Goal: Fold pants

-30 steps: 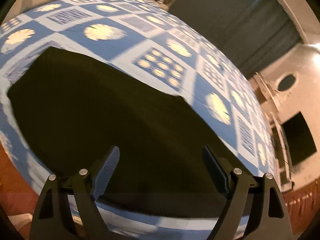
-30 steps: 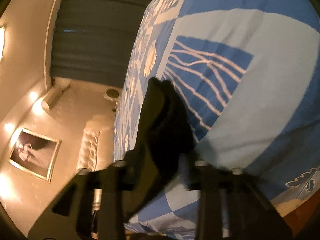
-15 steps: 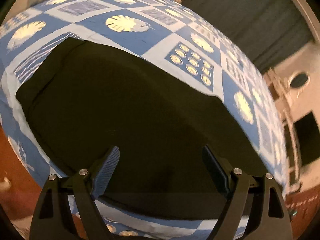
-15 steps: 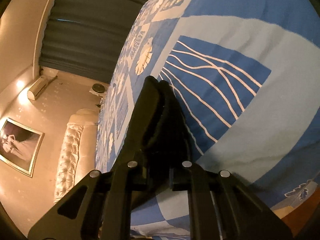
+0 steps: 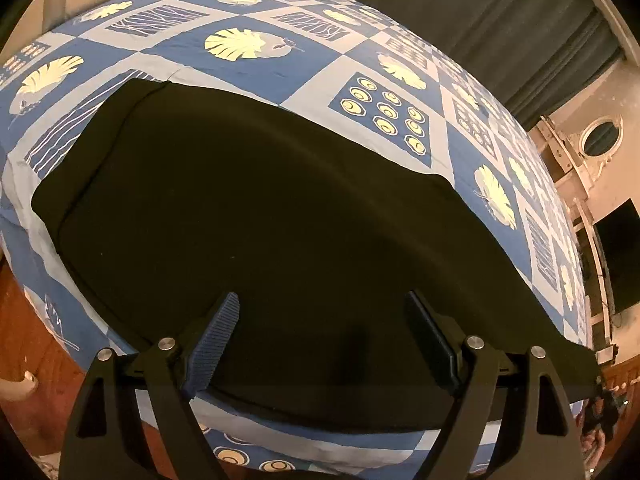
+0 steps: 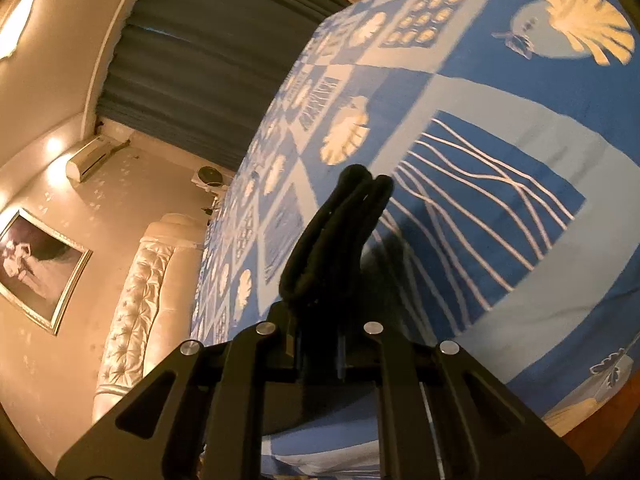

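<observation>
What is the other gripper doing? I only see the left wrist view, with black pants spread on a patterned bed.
Observer: The right gripper is shut on a bunched edge of the pants.
Operator: Is that edge lying on the bed?
Observer: No, the fabric rises from the jaws, above the blue bedspread.
Operator: And my gripper?
Observer: The left gripper is open over the pants, holding nothing.
Operator: Anything else over there?
Observer: A tufted cream headboard and a framed picture on the wall.

Open bedspread (image 5: 248,46) lies beyond the pants (image 5: 280,216), headboard (image 6: 132,292) far
</observation>
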Tool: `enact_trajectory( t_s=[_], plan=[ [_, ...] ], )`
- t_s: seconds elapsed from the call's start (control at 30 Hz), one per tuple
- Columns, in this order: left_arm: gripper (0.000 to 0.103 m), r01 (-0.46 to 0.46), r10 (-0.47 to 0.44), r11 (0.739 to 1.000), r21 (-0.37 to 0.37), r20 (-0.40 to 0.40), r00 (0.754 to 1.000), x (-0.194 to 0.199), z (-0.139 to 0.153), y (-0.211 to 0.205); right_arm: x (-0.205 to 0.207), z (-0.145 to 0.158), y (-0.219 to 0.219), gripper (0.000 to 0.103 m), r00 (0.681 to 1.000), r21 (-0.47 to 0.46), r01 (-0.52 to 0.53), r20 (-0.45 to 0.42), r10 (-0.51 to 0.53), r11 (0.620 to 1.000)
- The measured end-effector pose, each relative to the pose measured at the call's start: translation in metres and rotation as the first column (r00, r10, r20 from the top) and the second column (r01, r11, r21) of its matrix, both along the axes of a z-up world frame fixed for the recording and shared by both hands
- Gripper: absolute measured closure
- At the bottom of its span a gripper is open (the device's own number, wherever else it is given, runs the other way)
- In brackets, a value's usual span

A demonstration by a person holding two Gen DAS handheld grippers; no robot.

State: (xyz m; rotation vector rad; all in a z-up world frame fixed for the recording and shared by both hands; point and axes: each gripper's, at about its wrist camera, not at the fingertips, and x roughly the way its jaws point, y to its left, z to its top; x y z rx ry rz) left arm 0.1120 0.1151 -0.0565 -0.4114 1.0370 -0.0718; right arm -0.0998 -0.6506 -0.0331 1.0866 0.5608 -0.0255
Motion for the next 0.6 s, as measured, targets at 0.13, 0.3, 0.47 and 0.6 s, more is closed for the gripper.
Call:
enact_trajectory(
  t_s=[0.13, 0.3, 0.47, 0.6],
  plan=[
    [0.02, 0.022, -0.022, 0.999, 0.044, -0.006, 1.0, 0.001, -0.001, -0.005, 0.008, 0.022, 0.015, 0.092, 1.0, -0.052, -0.025, 0.012, 0.026, 0.998],
    [0.02, 0.019, -0.018, 0.999, 0.046, -0.005, 1.0, 0.001, -0.002, -0.005, 0.018, 0.053, 0.043, 0.092, 0.997, -0.13, -0.071, 0.032, 0.076, 0.989],
    [0.018, 0.014, -0.014, 0.999, 0.043, -0.004, 1.0, 0.001, -0.002, -0.006, 0.029, 0.084, 0.081, 0.092, 0.989, -0.199, -0.125, 0.051, 0.138, 0.972],
    [0.018, 0.018, -0.017, 0.998, 0.056, -0.004, 1.0, 0.001, -0.001, -0.008, 0.045, 0.103, 0.118, 0.092, 0.978, -0.268, -0.181, 0.047, 0.201, 0.946]
  ],
)
